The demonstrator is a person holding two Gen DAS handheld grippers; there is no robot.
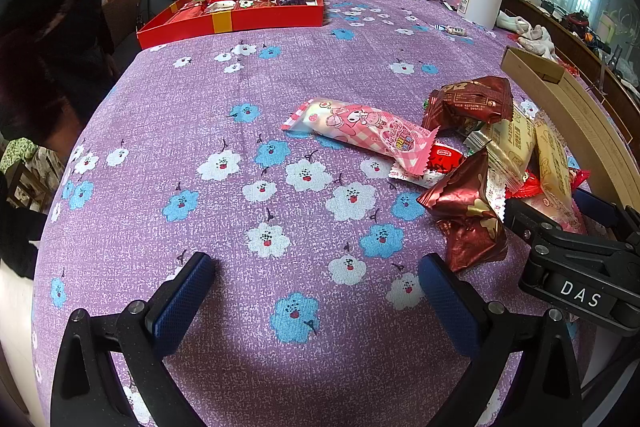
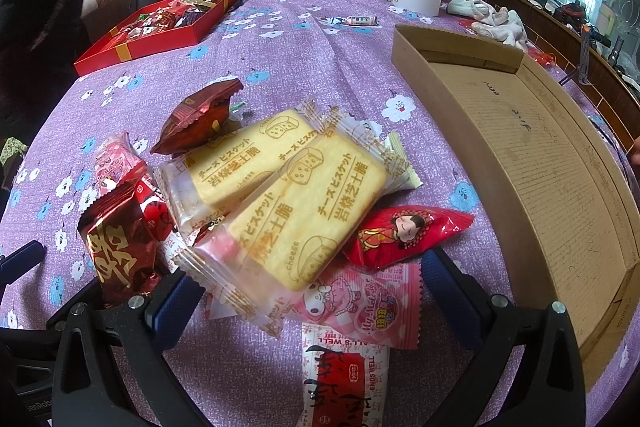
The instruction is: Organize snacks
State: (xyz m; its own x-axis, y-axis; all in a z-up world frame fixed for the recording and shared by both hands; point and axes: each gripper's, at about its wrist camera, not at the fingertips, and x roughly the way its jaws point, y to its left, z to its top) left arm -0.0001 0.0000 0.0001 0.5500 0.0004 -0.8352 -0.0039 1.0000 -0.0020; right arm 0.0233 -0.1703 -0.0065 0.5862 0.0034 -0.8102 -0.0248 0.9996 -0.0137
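Both my grippers, left (image 1: 316,291) and right (image 2: 312,291), gape empty; right straddles biscuits (image 2: 304,211), probably box (image 2: 532,147)-bound at 2 o'clock.

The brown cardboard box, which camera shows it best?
The right wrist view: the cardboard box lies open beside the snack pile, its bare inside plainly visible. The left wrist view catches only its rim at the edge.
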